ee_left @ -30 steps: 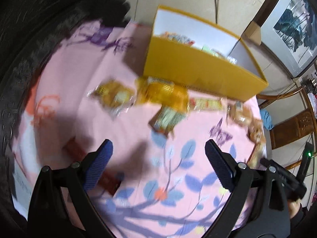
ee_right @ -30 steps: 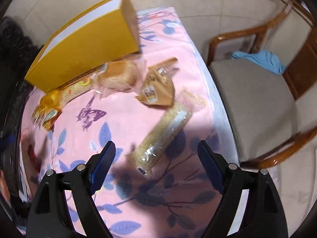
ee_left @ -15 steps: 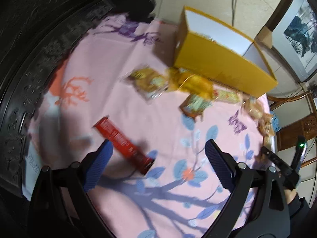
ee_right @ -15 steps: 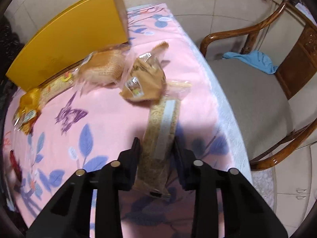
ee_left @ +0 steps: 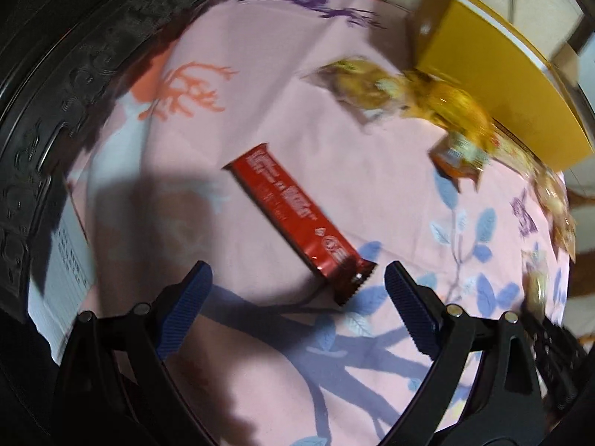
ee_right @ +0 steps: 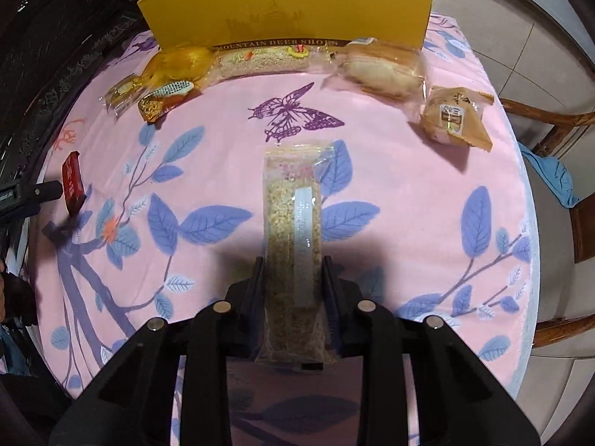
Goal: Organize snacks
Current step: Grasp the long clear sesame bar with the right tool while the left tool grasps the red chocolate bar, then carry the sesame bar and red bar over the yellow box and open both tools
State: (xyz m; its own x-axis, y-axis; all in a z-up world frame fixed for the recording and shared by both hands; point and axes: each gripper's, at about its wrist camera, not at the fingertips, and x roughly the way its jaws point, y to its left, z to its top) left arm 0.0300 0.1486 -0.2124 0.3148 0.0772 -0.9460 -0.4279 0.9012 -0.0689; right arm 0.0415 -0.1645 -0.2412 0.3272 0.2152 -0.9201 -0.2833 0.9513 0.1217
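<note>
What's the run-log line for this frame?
left gripper: open, over red bar | right gripper: just closed on grain bar

- The right gripper (ee_right: pixel 293 273) stood wide open a second ago; its jaws have just been closing and now press on both long sides of the clear packet of grain bar (ee_right: pixel 292 245).
- That packet lay slanted at the centre of the right wrist view; now it runs straight up the middle of the frame.
- In the left wrist view the red snack bar (ee_left: pixel 297 219) has come from the lower left, half hidden, to the centre, just above the open left gripper (ee_left: pixel 297 286).
- The yellow box (ee_left: pixel 491 85) has slid to the upper right edge.
</note>
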